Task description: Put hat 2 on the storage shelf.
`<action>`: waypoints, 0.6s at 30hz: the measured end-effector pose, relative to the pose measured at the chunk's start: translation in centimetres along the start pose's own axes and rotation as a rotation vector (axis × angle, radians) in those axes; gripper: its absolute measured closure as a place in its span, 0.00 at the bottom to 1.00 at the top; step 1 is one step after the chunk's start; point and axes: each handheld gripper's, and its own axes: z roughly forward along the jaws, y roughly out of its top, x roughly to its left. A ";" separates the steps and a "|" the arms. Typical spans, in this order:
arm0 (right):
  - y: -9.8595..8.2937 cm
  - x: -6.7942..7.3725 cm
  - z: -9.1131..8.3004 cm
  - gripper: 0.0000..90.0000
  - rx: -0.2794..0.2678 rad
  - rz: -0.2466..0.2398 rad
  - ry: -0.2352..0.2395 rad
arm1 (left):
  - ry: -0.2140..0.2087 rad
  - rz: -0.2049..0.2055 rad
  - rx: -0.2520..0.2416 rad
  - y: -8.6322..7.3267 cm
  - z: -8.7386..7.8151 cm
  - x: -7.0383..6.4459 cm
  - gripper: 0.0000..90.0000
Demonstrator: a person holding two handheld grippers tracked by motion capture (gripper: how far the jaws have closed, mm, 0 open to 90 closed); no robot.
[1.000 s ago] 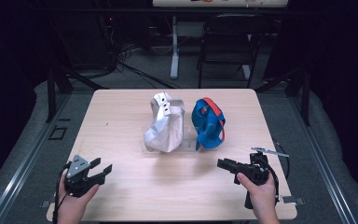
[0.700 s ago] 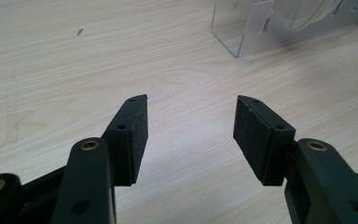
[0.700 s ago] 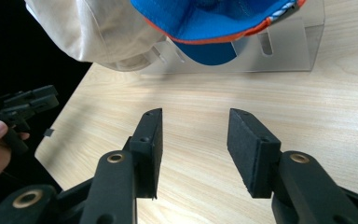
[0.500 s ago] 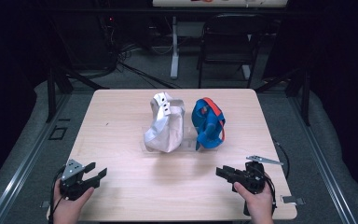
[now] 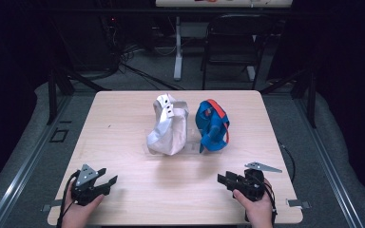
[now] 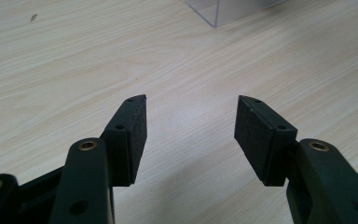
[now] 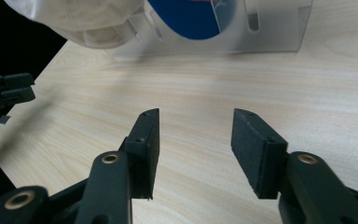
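White cap, blue cap upright, long axes vertical.

Light wooden table, clear plastic stand at its middle, white cap, blue cap

A pale, light-grained wooden table fills the middle of the high view and stands on a grey carpeted floor. Two metal floor rails run along either side of the table, slanting toward the lower corners of the frame. Behind the table, in the upper centre, a black metal folding chair stands beside a white table leg. Black cables lie tangled on the floor at upper left. The room's far edges are dark.
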 end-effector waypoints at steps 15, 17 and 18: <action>-1.1 0.2 1.6 0.59 0.035 -0.051 -0.046 | -0.021 0.028 0.044 -0.3 1.3 -0.6 0.49; -1.2 0.3 1.7 0.59 0.039 -0.054 -0.053 | -0.025 0.029 0.053 -0.3 1.3 -0.6 0.49; -1.3 0.4 1.8 0.59 0.037 -0.055 -0.051 | -0.023 0.040 0.055 -0.2 1.3 -0.6 0.49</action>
